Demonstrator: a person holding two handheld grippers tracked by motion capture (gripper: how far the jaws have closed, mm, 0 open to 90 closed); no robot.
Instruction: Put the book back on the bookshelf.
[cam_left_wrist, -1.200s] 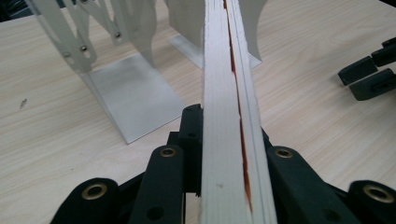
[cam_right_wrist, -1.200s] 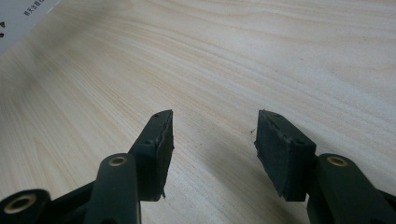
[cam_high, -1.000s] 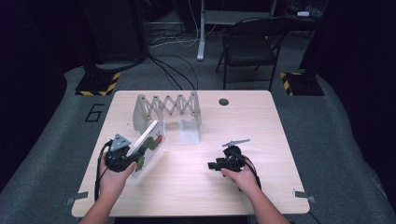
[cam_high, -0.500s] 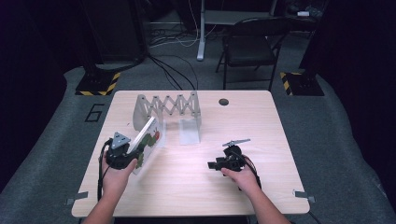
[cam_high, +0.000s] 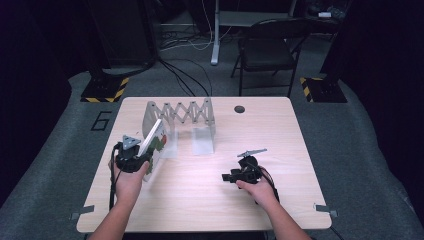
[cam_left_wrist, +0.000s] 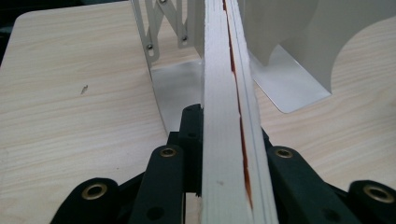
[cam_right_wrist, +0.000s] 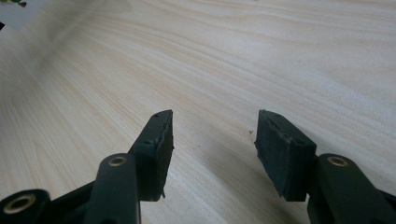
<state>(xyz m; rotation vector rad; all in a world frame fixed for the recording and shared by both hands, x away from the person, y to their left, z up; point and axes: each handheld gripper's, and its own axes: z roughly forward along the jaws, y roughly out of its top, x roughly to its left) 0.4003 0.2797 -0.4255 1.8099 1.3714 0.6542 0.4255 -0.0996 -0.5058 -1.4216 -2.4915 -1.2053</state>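
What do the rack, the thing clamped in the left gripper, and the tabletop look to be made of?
Rack: likely painted sheet metal, thin pale panels and riveted scissor links. Book in the left gripper: apparently paper, stacked white page edges and a thin cover. Table: pale wood-grain, possibly laminate.

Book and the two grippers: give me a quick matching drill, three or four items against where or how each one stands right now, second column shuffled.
Things:
1. book
2. left gripper
3. right gripper
4. expanding metal rack

States:
A. jaws apart, nothing between them, over bare table
B. stands at the far left part of the table, two flat plates lying toward the person
C. held on edge, tilted, just in front of the rack
D. jaws clamped on the white page edges

Pairs: 1-C, 2-D, 3-A, 4-B
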